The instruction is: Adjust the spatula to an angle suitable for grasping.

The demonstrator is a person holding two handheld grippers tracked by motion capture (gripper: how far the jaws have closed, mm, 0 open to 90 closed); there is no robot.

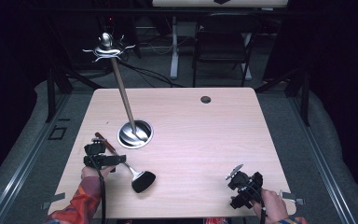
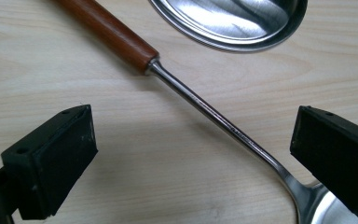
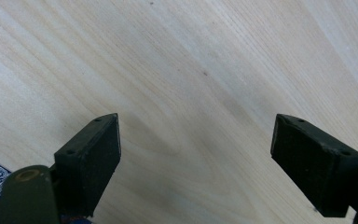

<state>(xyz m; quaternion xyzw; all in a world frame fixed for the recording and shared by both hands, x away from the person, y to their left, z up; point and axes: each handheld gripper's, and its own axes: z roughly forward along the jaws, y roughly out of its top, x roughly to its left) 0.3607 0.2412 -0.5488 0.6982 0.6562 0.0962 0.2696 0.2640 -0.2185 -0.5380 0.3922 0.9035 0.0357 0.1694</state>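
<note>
On the left of the high view, the left gripper (image 1: 103, 160) sits over the near-left part of the pale wooden worktop (image 1: 205, 140), held by the person's left hand (image 1: 91, 173) in a patterned red sleeve (image 1: 77, 205). Its jaws are released and spread wide, and they hang above the ladle (image 1: 129, 167) without gripping it. In the left gripper view the ladle's steel shaft (image 2: 214, 119) runs diagonally between the two black pads (image 2: 70, 158), clear of both, with the brown wooden handle (image 2: 109, 32) toward the upper left and the start of the bowl at the lower right. The ladle lies flat on the worktop, its dark bowl (image 1: 143, 181) pointing toward the near edge, its handle end just beside the round steel base (image 1: 135, 134) of a stand. From that base a slanted wooden pole (image 1: 121, 93) rises to a metal hook crown (image 1: 106, 46) beyond the far-left edge. A small round cable hole (image 1: 205, 99) marks the far side of the worktop, right of centre. At the near-right corner the right gripper (image 1: 242, 186) is held by the person's right hand (image 1: 272, 205), well apart from the ladle. Its jaws are likewise released, and the right gripper view shows bare wood grain (image 3: 191, 93) between the pads (image 3: 93, 158).
</note>
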